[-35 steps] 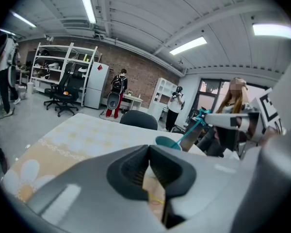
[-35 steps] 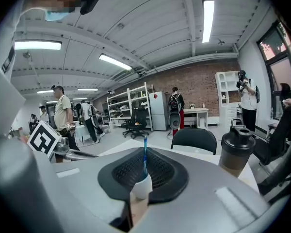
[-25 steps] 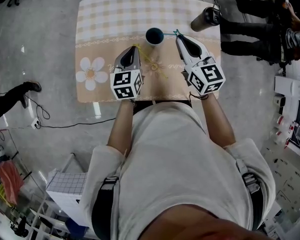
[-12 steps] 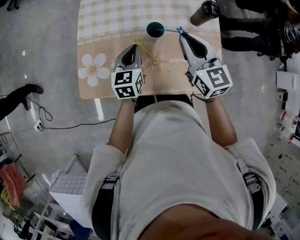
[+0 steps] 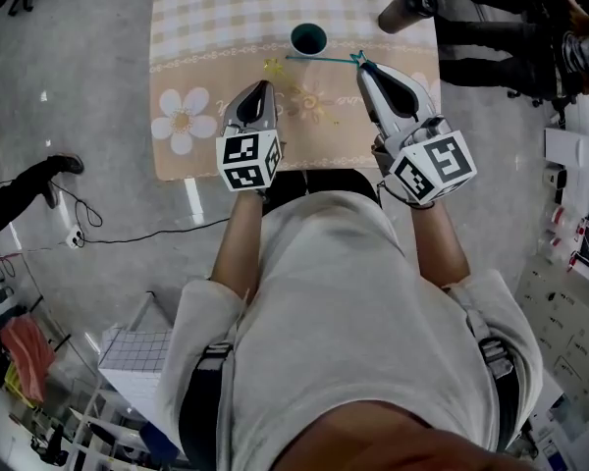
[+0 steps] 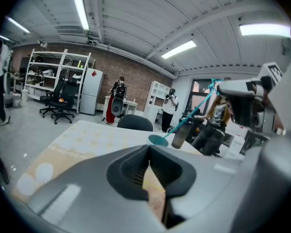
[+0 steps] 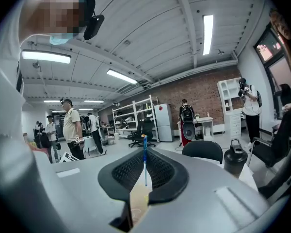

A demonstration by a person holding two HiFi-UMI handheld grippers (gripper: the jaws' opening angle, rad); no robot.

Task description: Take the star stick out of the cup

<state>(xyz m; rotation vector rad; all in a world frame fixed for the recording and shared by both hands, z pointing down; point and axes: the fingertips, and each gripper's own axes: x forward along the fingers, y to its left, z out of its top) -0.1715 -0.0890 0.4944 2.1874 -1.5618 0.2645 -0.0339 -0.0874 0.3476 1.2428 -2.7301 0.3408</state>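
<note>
The tabletop (image 5: 187, 27), under a checked and flowered cloth, has bare cloth on its left half and open floor beyond its left and near edges; people's legs crowd the far right corner. The left gripper (image 5: 264, 85) hangs over the near middle, its fingers (image 6: 131, 169) pressed together on nothing. The right gripper (image 5: 363, 64) hangs right of it, fingers (image 7: 128, 171) clamped on the star stick (image 5: 329, 57). A dark bottle (image 5: 405, 9) stands at the far right edge. The teal cup (image 5: 308, 39) sits mid-table, well clear of every edge. The star stick slants from the cup's mouth to the right gripper, star end at the fingertips. A yellow stick (image 5: 273, 67) lies just left of the cup.
</note>
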